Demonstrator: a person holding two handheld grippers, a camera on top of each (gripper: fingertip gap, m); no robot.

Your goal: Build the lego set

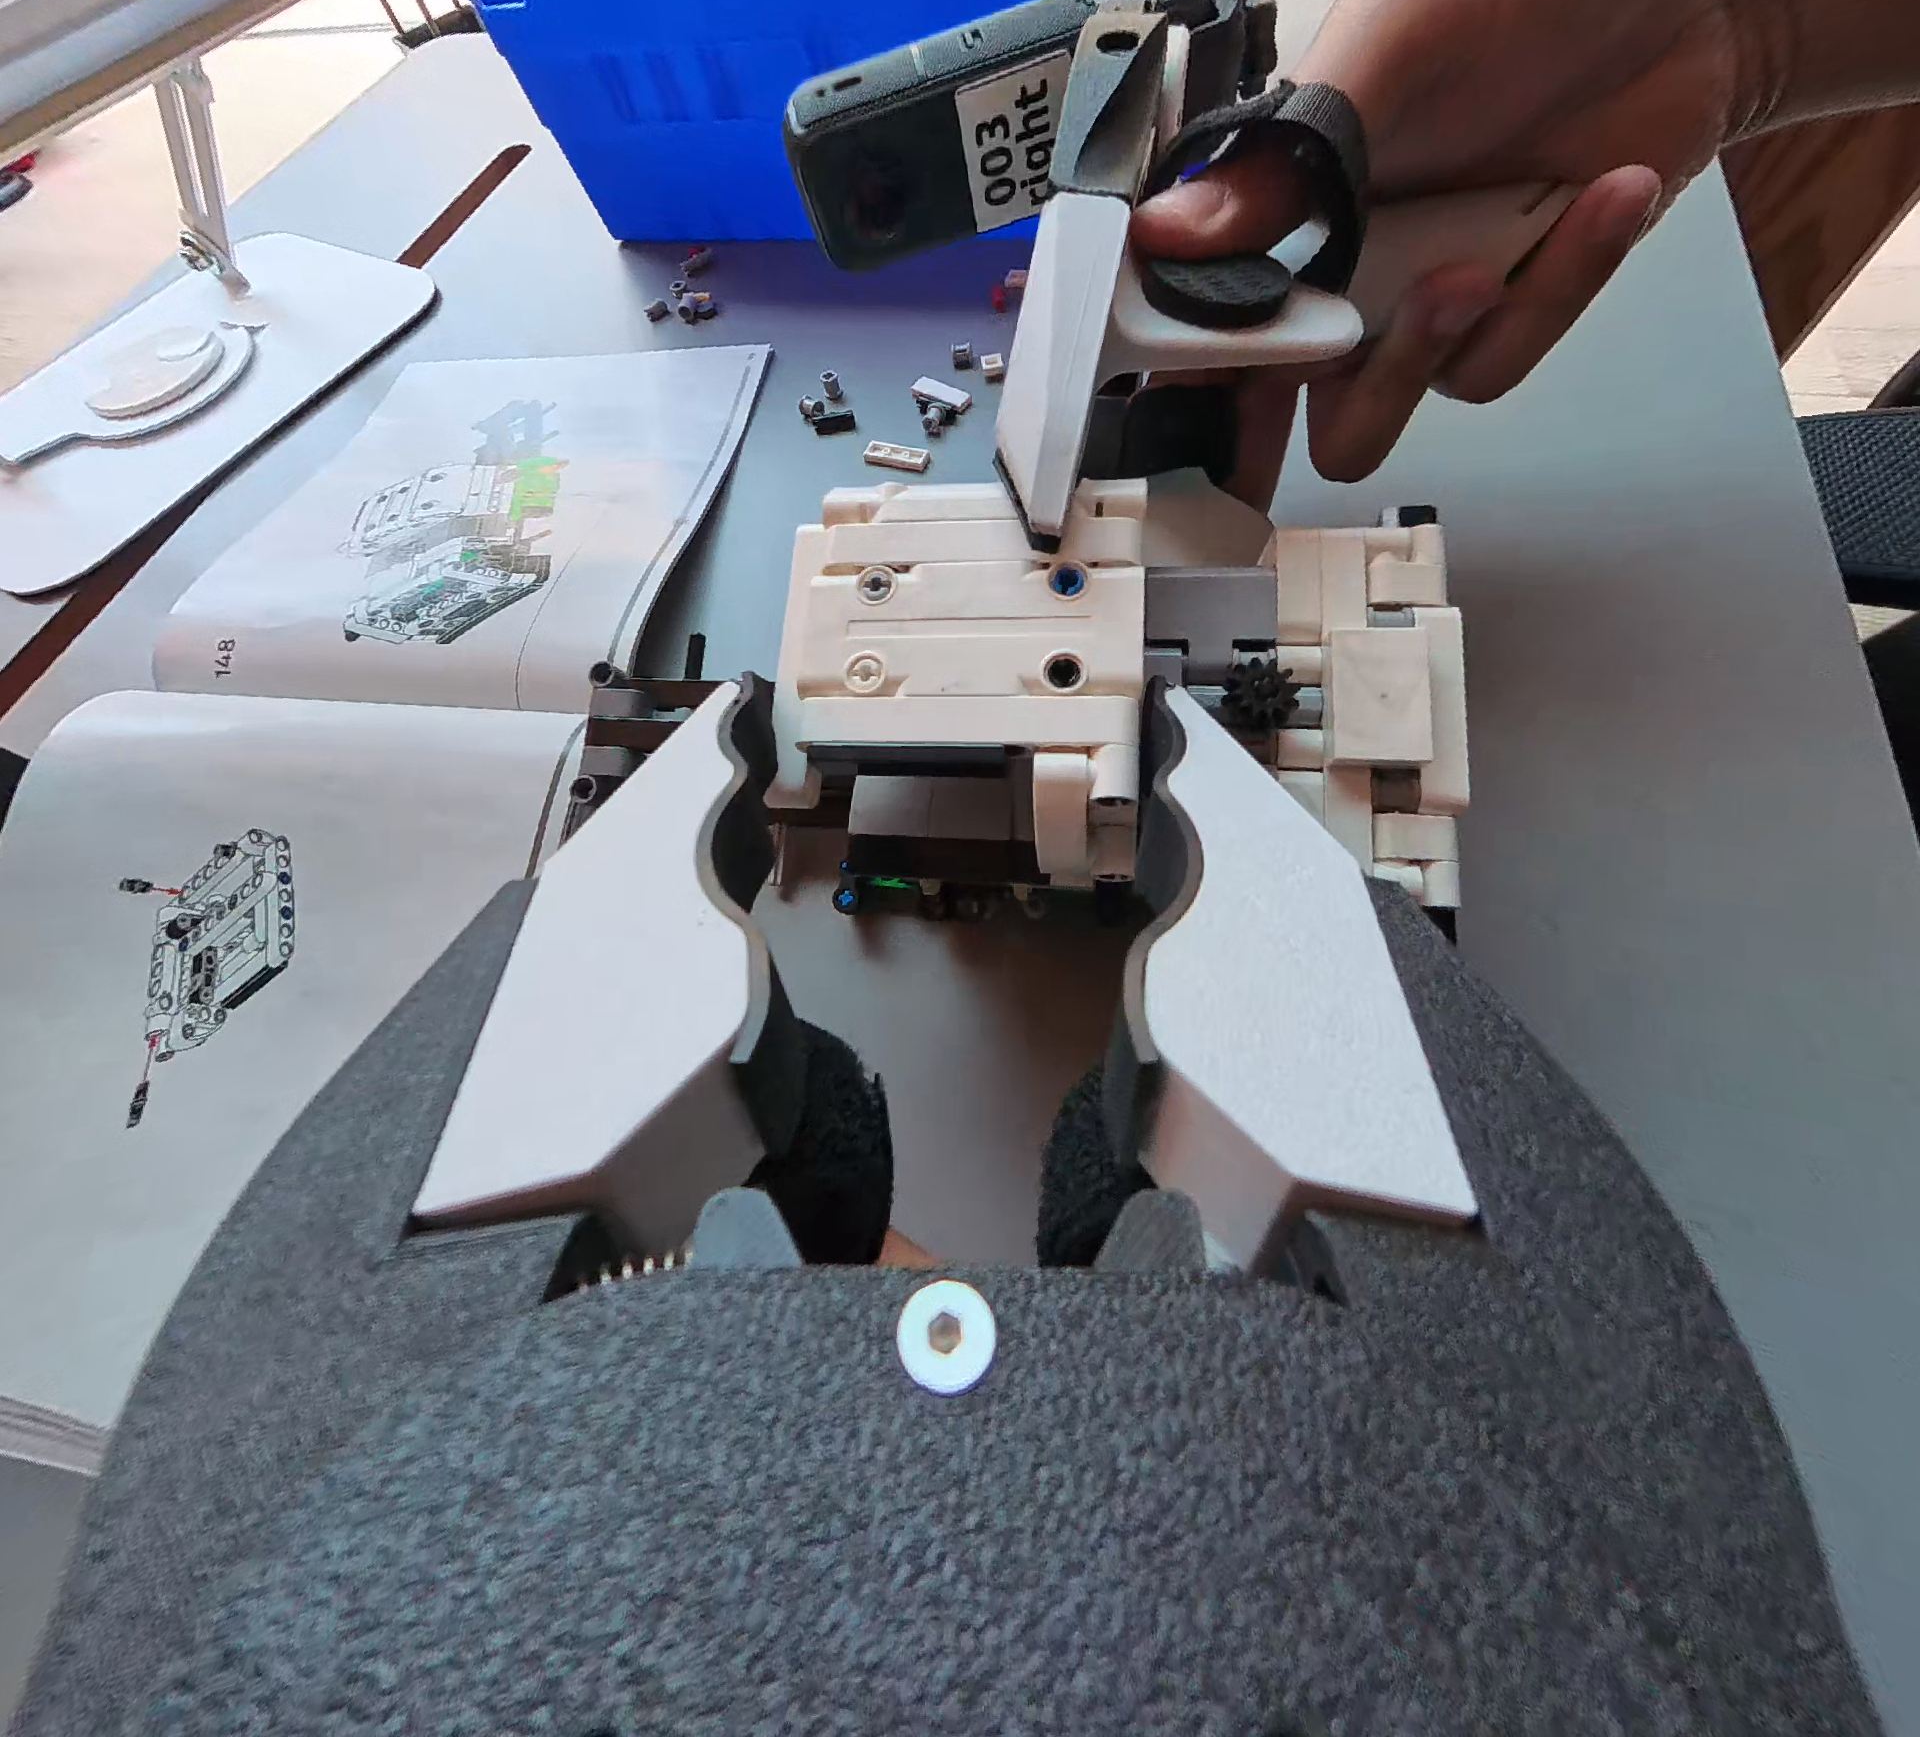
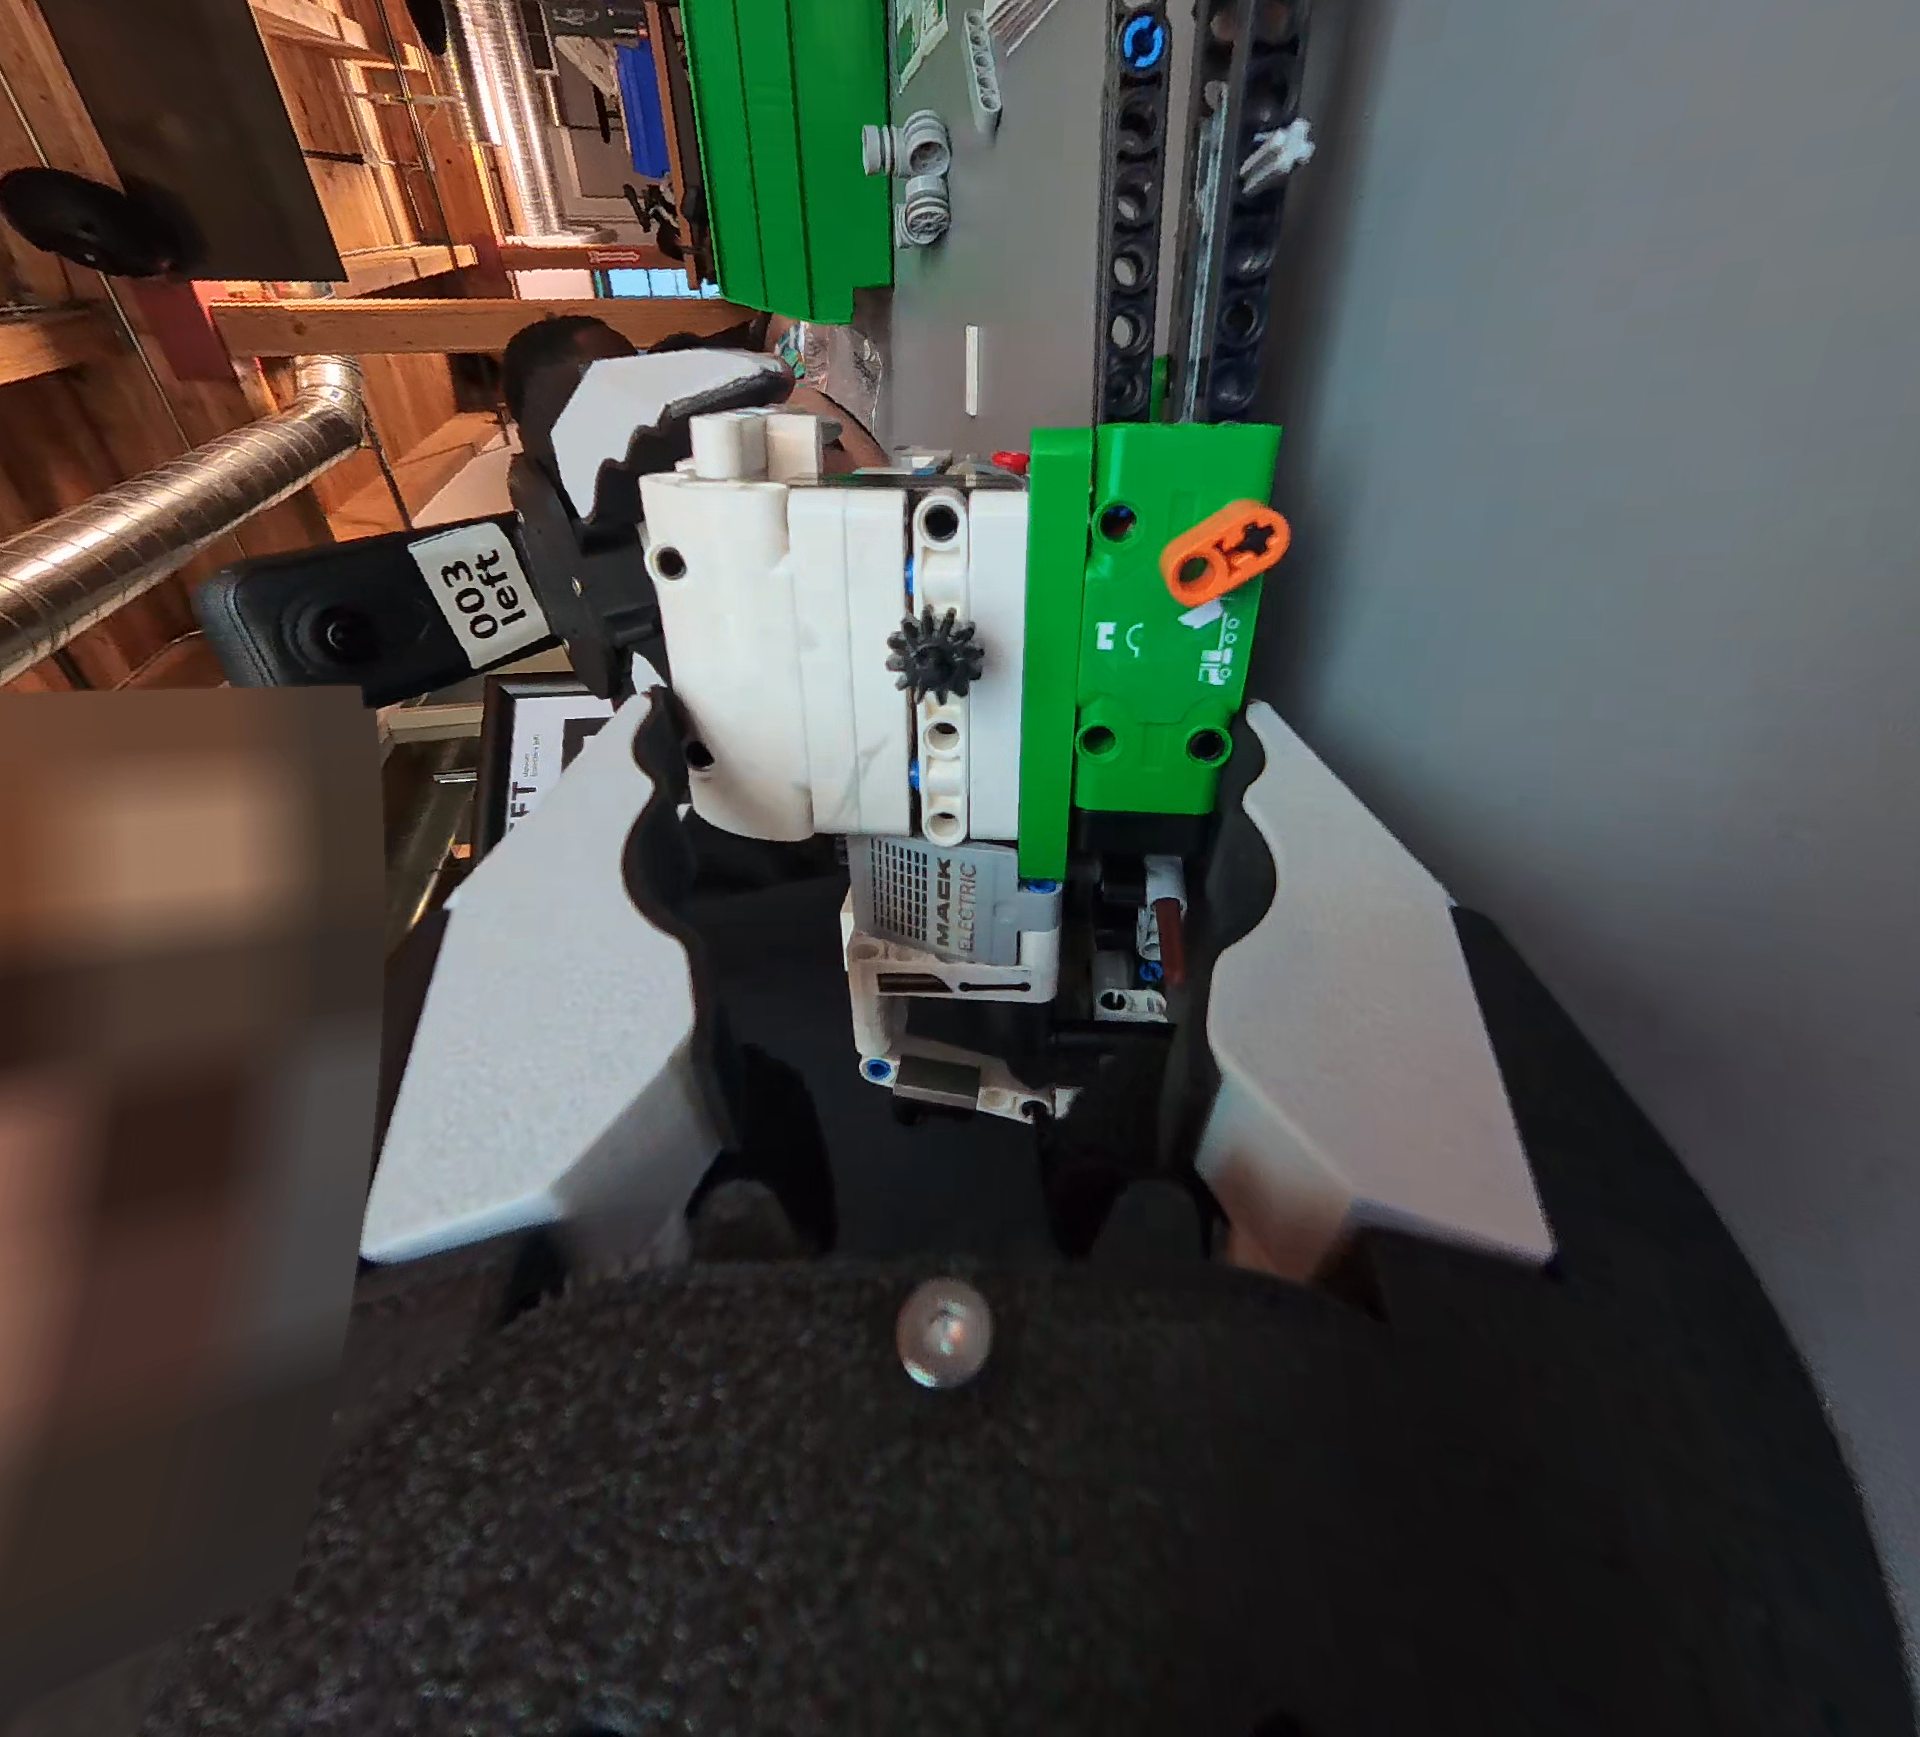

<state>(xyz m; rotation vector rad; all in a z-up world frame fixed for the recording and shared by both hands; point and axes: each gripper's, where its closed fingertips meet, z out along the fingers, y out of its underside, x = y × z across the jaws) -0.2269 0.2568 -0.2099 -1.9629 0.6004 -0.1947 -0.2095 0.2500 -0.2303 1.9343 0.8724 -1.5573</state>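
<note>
- Left gripper (image 1: 954, 731) stands wide open, its fingers flanking the white cab of the Lego truck model (image 1: 966, 638) on the grey table (image 1: 1621, 856); contact is unclear.
- Right gripper (image 2: 943, 731) is also spread wide around the model's front, gripping nothing visibly.
- Beyond lie the open instruction booklet (image 1: 499, 524), loose small pieces (image 1: 904, 420) and a blue bin (image 1: 790, 25).

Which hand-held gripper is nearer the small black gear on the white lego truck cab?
Left. The left hand-held gripper straddles the cab's near end, one finger just beside the black gear. The right hand-held gripper touches the cab's top by a blue pin, farther from the gear.
</note>
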